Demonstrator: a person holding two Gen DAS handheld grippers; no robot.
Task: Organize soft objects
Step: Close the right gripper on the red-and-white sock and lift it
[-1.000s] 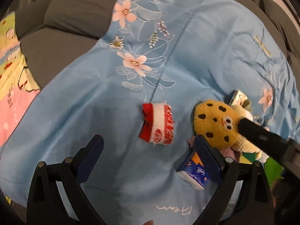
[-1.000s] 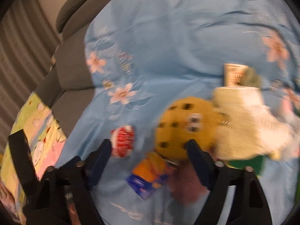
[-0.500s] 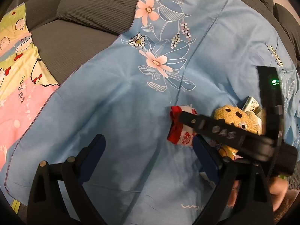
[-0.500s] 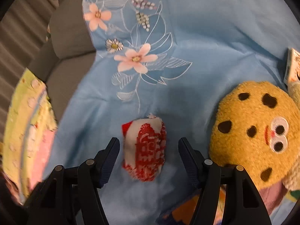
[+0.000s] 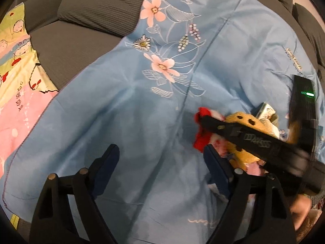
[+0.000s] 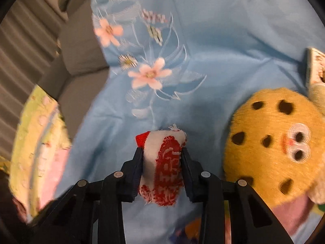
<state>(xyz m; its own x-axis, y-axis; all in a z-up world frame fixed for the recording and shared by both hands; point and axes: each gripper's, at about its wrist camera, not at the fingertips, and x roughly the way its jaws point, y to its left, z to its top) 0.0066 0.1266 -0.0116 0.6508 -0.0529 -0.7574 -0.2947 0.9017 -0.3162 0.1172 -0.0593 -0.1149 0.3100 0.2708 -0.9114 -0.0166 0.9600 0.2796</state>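
A rolled red-and-white cloth [image 6: 164,162] lies on the blue flowered sheet [image 6: 213,40]. My right gripper [image 6: 162,154] is shut on it, one jaw on each side. In the left wrist view the cloth [image 5: 201,140] shows partly behind the right gripper's black body [image 5: 254,140]. A yellow cookie plush with eyes [image 6: 272,142] lies just right of the cloth; it also shows in the left wrist view [image 5: 243,122]. My left gripper [image 5: 160,162] is open and empty over bare sheet, left of the cloth.
A small printed box [image 6: 314,67] lies past the plush at the right edge. A cartoon-print blanket [image 5: 16,71] lies at the left. Grey sofa cushions [image 5: 91,6] border the sheet at the back. Pink fabric [image 6: 290,213] lies under the plush.
My right gripper has closed its jaws on the red-and-white cloth, which stood open around it before. The left gripper has drawn slightly left, still open.
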